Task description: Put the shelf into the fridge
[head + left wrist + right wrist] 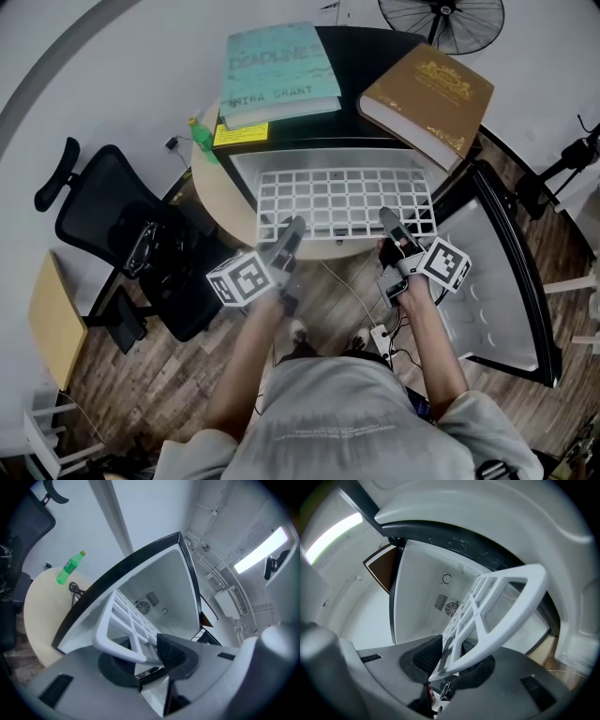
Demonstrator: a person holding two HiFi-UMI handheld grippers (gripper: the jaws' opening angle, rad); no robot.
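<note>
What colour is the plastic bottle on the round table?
The bottle is green, with an orange cap; the left gripper view shows it best.

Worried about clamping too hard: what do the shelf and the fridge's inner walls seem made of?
The shelf: probably moulded plastic, matt white; its bars are thick, flat and round-edged, not thin wire. The fridge inner walls: apparently smooth white plastic lining, faintly glossy, with a vent grille moulded into the back.

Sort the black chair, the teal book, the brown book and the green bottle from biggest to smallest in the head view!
1. Black chair.
2. Teal book and brown book: they look about alike, so not ranked.
3. Green bottle.
</note>
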